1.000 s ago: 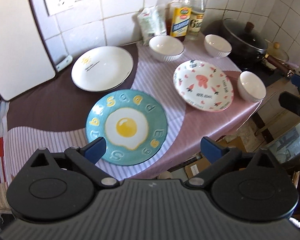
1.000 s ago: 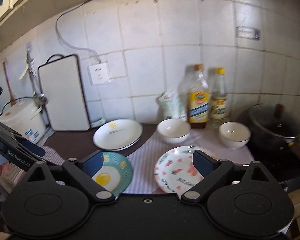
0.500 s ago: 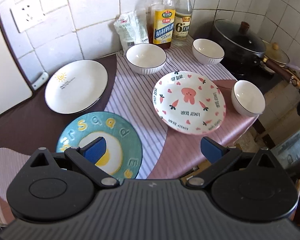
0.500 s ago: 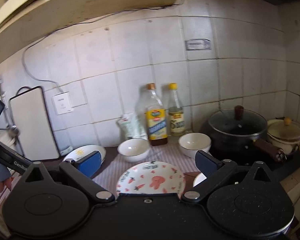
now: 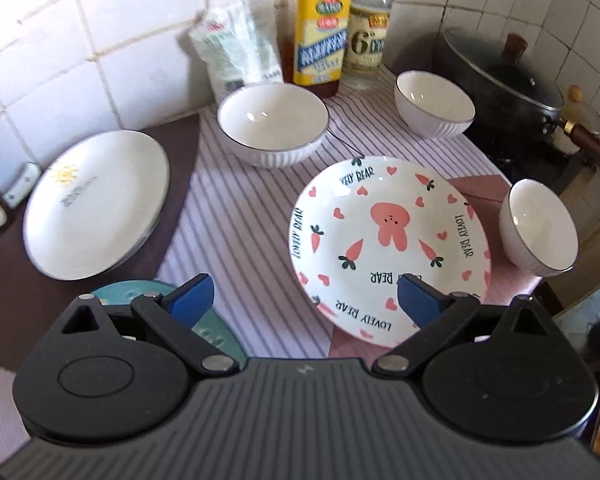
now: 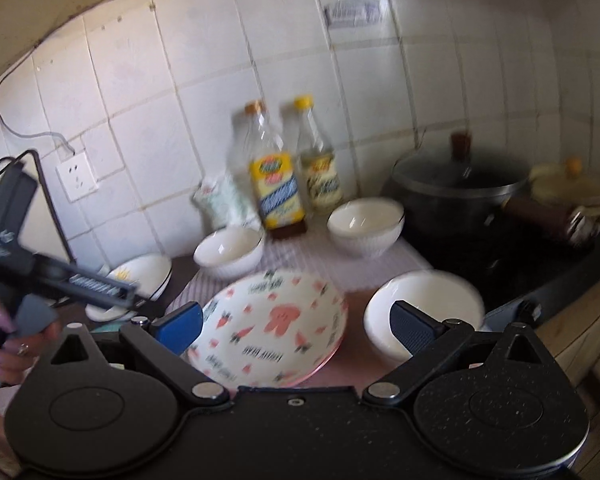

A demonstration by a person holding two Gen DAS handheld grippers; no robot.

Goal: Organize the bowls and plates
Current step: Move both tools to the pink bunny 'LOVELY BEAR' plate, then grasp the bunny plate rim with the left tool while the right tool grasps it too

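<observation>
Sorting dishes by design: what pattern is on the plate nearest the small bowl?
Pink rabbit, hearts and carrots on the white plate; clearest in the left wrist view.

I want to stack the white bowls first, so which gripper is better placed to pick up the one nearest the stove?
Probably the right gripper: it is open with the near white bowl just ahead by its right finger. The left gripper faces the bunny plate.

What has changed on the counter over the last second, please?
Both claws, left claw and right claw, swung rightward and closer, from the egg plate toward the rabbit plate and the near bowl. Both remain open and empty. No plate or bowl has moved.
</observation>
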